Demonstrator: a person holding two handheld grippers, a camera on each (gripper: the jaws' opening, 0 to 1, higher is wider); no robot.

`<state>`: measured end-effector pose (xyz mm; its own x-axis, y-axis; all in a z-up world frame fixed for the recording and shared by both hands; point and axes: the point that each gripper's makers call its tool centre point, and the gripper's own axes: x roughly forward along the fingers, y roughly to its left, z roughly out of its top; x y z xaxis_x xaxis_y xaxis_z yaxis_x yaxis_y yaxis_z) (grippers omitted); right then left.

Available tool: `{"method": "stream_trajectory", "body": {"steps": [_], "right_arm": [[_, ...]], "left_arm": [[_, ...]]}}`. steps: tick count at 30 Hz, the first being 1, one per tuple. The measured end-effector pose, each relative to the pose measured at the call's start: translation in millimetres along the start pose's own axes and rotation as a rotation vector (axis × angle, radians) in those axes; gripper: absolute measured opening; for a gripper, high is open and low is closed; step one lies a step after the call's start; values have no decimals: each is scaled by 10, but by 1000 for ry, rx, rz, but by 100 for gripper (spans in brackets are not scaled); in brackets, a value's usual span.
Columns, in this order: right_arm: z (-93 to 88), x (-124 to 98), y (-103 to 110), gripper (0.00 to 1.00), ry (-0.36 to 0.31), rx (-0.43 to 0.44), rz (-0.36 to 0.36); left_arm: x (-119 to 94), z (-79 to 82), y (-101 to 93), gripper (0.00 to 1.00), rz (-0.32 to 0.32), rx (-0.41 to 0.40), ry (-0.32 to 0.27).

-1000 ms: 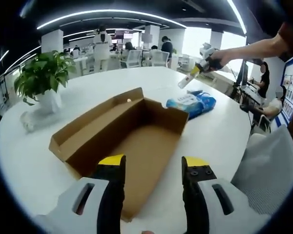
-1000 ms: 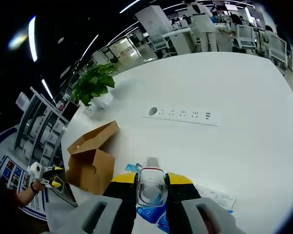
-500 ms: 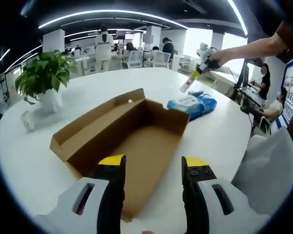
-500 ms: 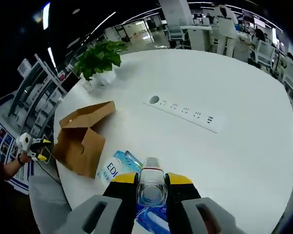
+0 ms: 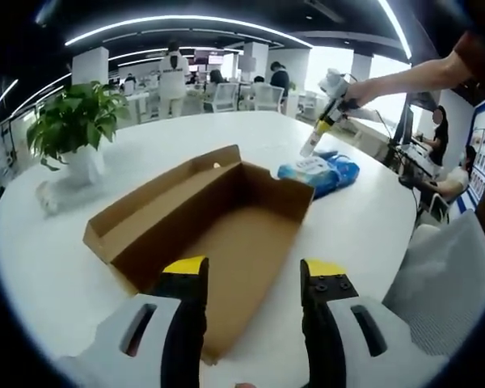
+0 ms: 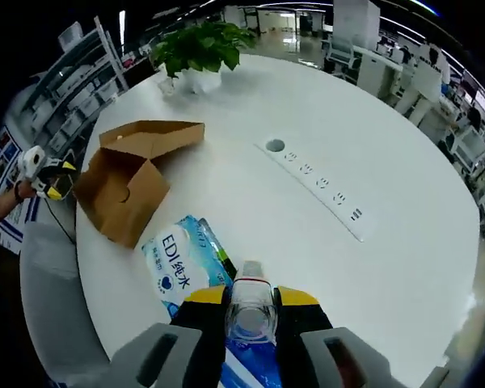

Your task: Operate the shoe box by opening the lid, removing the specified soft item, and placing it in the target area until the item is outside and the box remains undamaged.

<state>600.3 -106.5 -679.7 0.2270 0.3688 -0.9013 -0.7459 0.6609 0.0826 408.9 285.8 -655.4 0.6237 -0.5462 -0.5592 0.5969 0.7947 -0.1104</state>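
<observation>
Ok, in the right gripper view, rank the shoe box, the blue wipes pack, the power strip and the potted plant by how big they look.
Largest to smallest as they look:
1. Shoe box
2. Blue wipes pack, though it lies nearest the camera, which inflates it
3. Power strip and potted plant: too alike to rank, and the plant sits farther off.

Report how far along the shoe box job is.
Done: the shoe box stands open and empty, undamaged; the blue wet-wipe pack lies outside on the white table. In hand: right gripper holds a clear piece above the pack; left gripper open. Left: nothing evident.
</observation>
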Motion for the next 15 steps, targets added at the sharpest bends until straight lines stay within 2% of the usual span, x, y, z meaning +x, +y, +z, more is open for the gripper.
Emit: {"method": "stream_trajectory", "body": {"steps": [8,15], "right_arm": [[1,83,8,17,70,-178,-7],[-1,135,41,18,110,-273,-11]], "left_arm": [[-20,-26,5,45,4,-4,2],[-37,-49,23,45,9,-10,4]]}}
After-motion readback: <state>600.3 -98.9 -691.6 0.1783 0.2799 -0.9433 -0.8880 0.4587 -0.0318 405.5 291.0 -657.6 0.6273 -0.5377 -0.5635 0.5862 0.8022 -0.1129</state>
